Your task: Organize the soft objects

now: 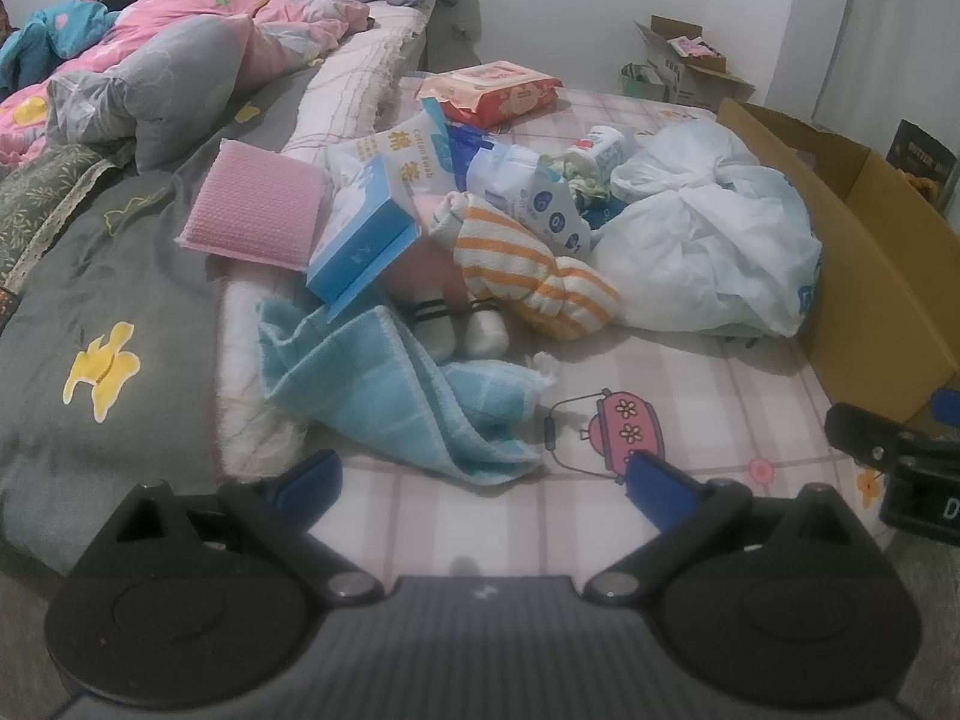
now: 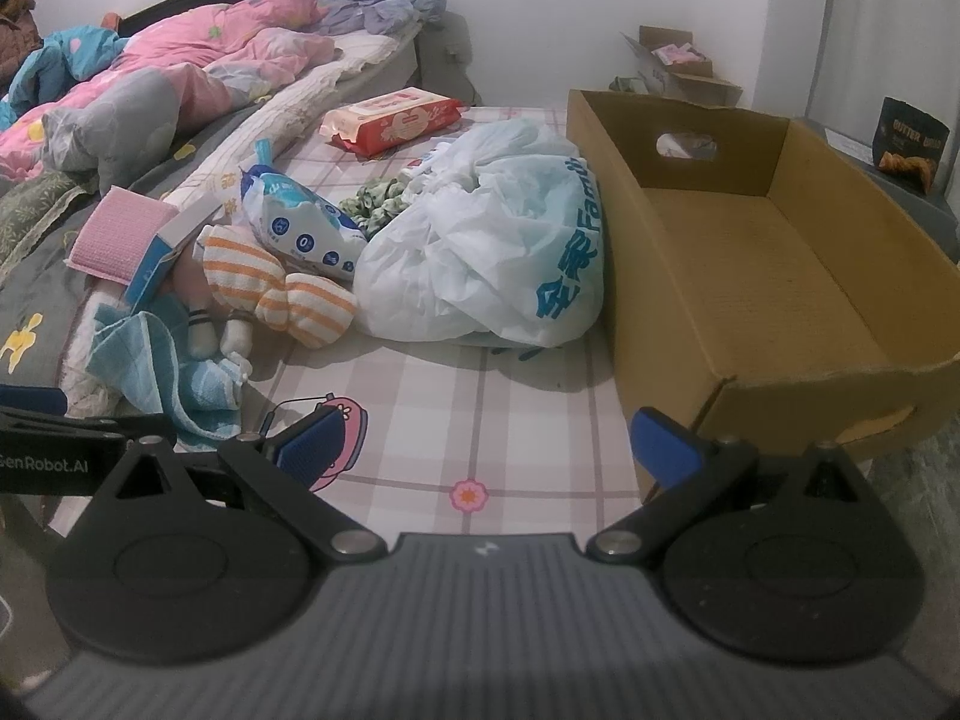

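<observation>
A pile of soft things lies on the plaid bed sheet [image 1: 690, 396]. It holds a light blue towel [image 1: 390, 396], an orange-striped cloth [image 1: 528, 270], small white socks [image 1: 456, 324], a pink sponge pad [image 1: 258, 210], a white plastic bag [image 1: 708, 252] and tissue packs [image 1: 528, 192]. My left gripper [image 1: 486, 483] stands open just short of the towel, holding nothing. In the right wrist view, my right gripper [image 2: 489, 441] is open over bare sheet, with the empty cardboard box [image 2: 768, 264] to its right and the white plastic bag [image 2: 480, 240] ahead.
A red wet-wipes pack [image 2: 390, 120] lies further back. Pink and grey quilts [image 1: 180, 72] cover the bed's left side. A blue carton [image 1: 366, 240] leans on the pile. Small boxes [image 2: 672, 66] stand by the far wall. A snack bag [image 2: 909, 141] sits at right.
</observation>
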The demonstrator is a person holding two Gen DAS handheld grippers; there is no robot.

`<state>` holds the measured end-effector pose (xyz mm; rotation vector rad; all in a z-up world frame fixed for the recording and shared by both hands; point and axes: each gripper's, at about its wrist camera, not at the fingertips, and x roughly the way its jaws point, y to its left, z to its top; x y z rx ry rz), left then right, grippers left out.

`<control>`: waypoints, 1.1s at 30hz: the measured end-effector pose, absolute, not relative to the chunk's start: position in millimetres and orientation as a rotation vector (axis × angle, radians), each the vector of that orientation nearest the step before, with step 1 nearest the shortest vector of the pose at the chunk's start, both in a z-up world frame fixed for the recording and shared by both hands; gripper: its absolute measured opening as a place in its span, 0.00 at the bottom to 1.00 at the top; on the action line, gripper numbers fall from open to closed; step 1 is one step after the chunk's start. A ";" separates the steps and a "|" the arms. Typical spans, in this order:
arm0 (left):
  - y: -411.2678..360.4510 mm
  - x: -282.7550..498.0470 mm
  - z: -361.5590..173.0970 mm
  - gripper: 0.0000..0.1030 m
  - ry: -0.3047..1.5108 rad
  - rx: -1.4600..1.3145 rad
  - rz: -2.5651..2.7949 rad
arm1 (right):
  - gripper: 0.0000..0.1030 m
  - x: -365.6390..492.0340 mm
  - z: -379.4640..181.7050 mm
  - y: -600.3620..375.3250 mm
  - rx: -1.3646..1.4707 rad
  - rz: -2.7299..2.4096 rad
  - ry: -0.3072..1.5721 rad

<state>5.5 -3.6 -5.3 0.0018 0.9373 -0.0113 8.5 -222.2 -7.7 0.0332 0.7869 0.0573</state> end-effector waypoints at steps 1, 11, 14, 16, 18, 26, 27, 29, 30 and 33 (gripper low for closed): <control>-3.9 5.8 -5.4 0.98 0.938 0.002 -0.011 | 0.99 8.5 -7.8 -222.3 0.034 0.058 0.786; -2.4 7.8 -6.9 0.98 0.938 -0.003 -0.009 | 0.99 9.8 -8.1 -221.8 0.037 0.055 0.790; -0.4 7.5 -6.6 0.98 0.939 -0.004 -0.009 | 0.99 10.2 -8.6 -221.4 0.037 0.054 0.790; -0.5 7.5 -6.6 0.98 0.940 -0.004 -0.010 | 0.99 10.4 -8.6 -221.4 0.037 0.053 0.792; -0.1 7.6 -6.9 0.98 0.941 -0.003 -0.010 | 0.99 11.0 -9.4 -221.0 0.037 0.053 0.793; -0.1 7.7 -7.2 0.98 0.940 -0.004 -0.009 | 0.99 12.0 -10.2 -220.6 0.037 0.051 0.794; -0.4 7.6 -6.9 0.98 0.940 -0.004 -0.009 | 0.99 12.0 -10.2 -220.5 0.037 0.051 0.794; -0.1 7.7 -7.3 0.98 0.940 -0.005 -0.009 | 0.99 12.2 -10.2 -220.4 0.036 0.051 0.794; -0.4 7.7 -6.9 0.98 0.941 -0.004 -0.010 | 0.99 12.2 -10.1 -220.5 0.037 0.052 0.794; -0.5 7.7 -6.9 0.98 0.939 -0.005 -0.009 | 0.99 12.3 -9.9 -220.3 0.036 0.051 0.794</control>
